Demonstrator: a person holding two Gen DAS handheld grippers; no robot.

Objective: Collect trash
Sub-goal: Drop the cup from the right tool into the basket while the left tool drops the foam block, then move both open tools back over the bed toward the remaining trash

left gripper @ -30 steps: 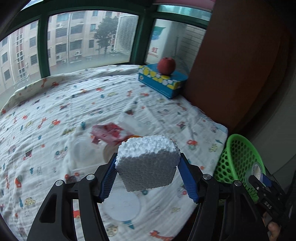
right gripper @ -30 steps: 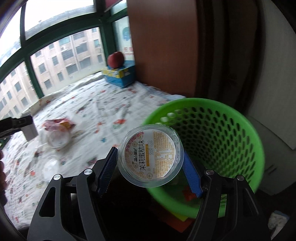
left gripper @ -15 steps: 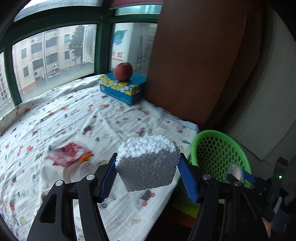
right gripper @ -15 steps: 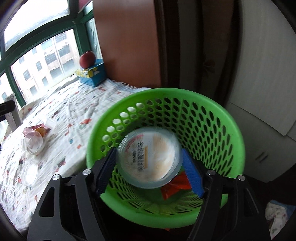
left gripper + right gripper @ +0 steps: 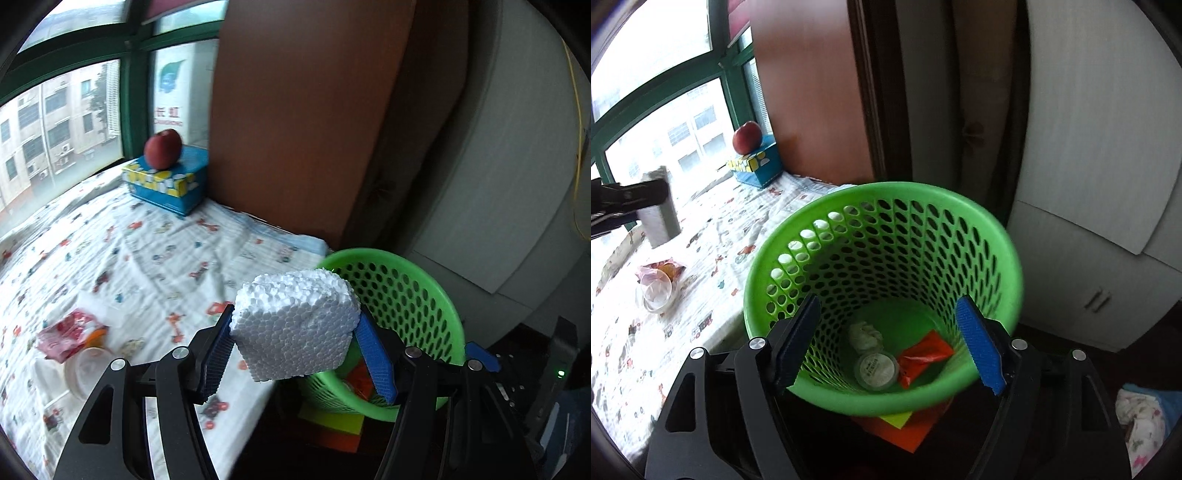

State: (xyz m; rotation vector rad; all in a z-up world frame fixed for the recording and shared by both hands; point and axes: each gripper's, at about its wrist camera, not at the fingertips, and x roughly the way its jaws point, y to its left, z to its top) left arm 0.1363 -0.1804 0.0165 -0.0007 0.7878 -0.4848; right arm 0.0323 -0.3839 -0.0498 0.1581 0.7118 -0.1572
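Two grippers: left gripper clamps foam block; right gripper spread over basket.

Both tools look alike. The left gripper has two black plastic arms with long cut-out slots and round silver screws at the joints — each finger is faced with a blue ridged pad. The right gripper shows the same black frame, silver screws and blue toothed pads; its body carries a small green light — seen from the left camera.
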